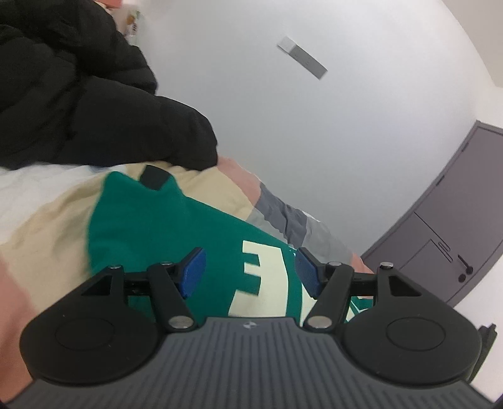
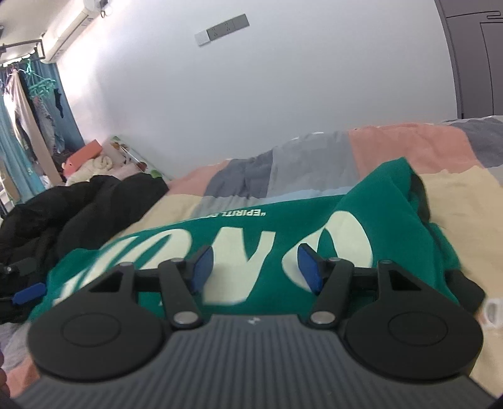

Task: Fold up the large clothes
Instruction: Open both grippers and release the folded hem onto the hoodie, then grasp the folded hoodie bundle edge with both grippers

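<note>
Both your left gripper (image 1: 250,272) and right gripper (image 2: 254,267) have spread, empty jaws; the green sweatshirt (image 2: 239,232) lies just ahead, below both, stretching sideways.

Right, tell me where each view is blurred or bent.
Left wrist view: green sweatshirt and black jacket edges smear with motion blur; the grey door bows from fisheye. Right wrist view: the large cream letters streak, small print stays partly legible, the wall socket strip tilts.
</note>
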